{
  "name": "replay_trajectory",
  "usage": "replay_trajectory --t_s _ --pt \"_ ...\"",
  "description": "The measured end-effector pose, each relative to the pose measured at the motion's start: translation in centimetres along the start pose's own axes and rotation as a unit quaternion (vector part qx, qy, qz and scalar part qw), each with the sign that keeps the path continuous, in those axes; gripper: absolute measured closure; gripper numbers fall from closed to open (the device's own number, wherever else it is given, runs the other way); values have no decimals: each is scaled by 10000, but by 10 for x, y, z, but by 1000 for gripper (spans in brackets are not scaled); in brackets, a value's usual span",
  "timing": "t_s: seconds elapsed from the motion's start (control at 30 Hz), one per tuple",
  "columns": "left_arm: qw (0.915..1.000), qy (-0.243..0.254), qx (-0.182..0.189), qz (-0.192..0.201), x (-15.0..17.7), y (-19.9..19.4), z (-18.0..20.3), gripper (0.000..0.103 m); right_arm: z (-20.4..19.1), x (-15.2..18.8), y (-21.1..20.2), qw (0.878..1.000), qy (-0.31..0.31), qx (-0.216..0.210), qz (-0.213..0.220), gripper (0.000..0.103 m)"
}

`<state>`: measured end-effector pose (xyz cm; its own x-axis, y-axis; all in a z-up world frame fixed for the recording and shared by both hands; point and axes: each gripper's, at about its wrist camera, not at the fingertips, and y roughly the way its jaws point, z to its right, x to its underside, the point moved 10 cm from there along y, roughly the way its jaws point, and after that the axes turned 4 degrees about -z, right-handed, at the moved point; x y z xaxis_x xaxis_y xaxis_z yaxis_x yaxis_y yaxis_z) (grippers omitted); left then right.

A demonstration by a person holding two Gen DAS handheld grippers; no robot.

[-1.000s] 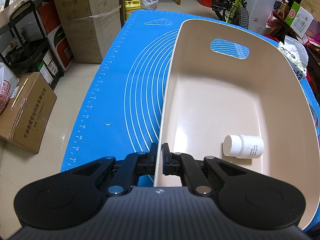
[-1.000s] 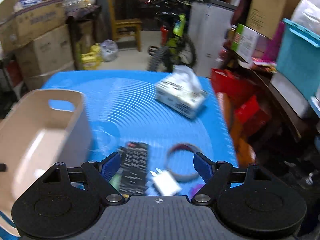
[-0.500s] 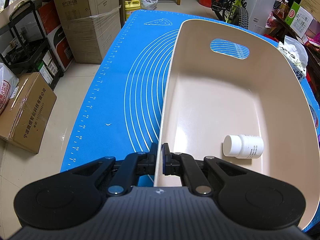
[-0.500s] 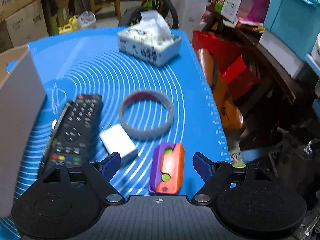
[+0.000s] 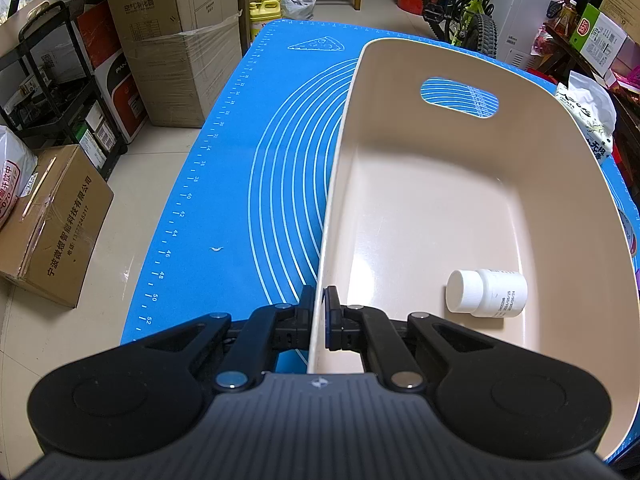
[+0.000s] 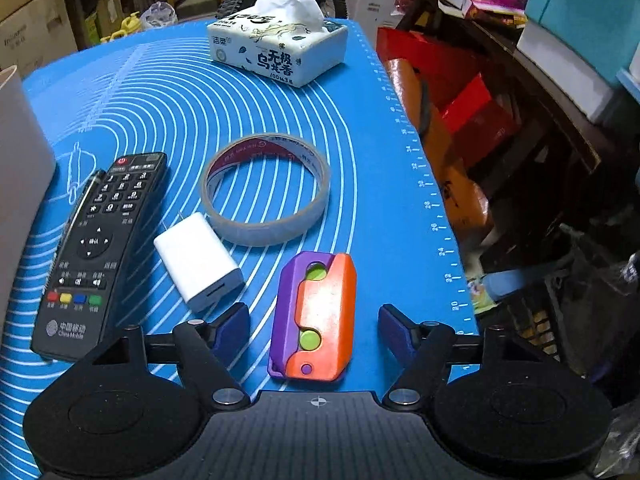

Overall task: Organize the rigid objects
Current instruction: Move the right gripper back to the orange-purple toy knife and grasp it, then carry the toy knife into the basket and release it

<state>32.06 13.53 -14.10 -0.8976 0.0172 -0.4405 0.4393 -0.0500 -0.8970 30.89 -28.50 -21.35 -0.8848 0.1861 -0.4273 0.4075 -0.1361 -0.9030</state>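
My left gripper (image 5: 320, 300) is shut on the near left wall of the beige bin (image 5: 340, 160), which stands on the blue mat (image 5: 240, 160). A white pill bottle (image 5: 486, 292) lies on its side inside the bin. My right gripper (image 6: 314, 320) is open, its jaws on either side of a purple and orange toy (image 6: 314, 316) lying on the mat. A white charger (image 6: 198, 260), a black remote (image 6: 100, 248) and a tape ring (image 6: 266, 188) lie to the left and ahead of it.
A tissue box (image 6: 280, 46) stands at the far end of the mat. The bin's outer wall (image 6: 20, 168) shows at the left of the right wrist view. The mat's right edge (image 6: 440, 220) drops to cluttered floor; cardboard boxes (image 5: 52, 224) stand left.
My right gripper has swung away from the bin, moved down and forward over the loose objects, and now straddles the purple and orange toy. The left gripper has not moved.
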Motion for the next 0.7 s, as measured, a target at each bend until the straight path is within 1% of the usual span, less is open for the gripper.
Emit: replay_trajectory --t_s 0.07,0.1,0.13,0.17,0.23,0.27,0.37,0.47,0.63,0.7 --pt "10000 -2 2 0 0 0 0 97 1 0 1 9998 127 -159 -14 32" --pt "10000 -4 4 0 0 0 0 97 1 0 1 9995 207 -240 -19 38" --pt "10000 -3 3 0 0 0 0 97 2 0 0 9995 249 -208 -3 42" --pt "10000 -1 3 -1 0 0 0 97 3 0 0 9994 264 -212 3 43" --pt "10000 -4 4 -2 0 0 0 97 4 0 -1 9994 285 -197 29 52" --pt "10000 -3 2 -2 0 0 0 97 5 0 -2 9993 298 -217 36 55" --pt "10000 -1 -7 -1 0 0 1 97 5 0 -2 9991 350 -240 36 55" --pt "10000 -5 -6 -4 0 0 2 97 6 0 -3 9993 333 -170 44 55" --pt "10000 -4 -4 -2 0 0 2 97 13 -4 -18 9983 530 0 223 55" --pt "10000 -8 -5 -4 0 0 2 97 13 -7 -25 9983 476 118 321 55"
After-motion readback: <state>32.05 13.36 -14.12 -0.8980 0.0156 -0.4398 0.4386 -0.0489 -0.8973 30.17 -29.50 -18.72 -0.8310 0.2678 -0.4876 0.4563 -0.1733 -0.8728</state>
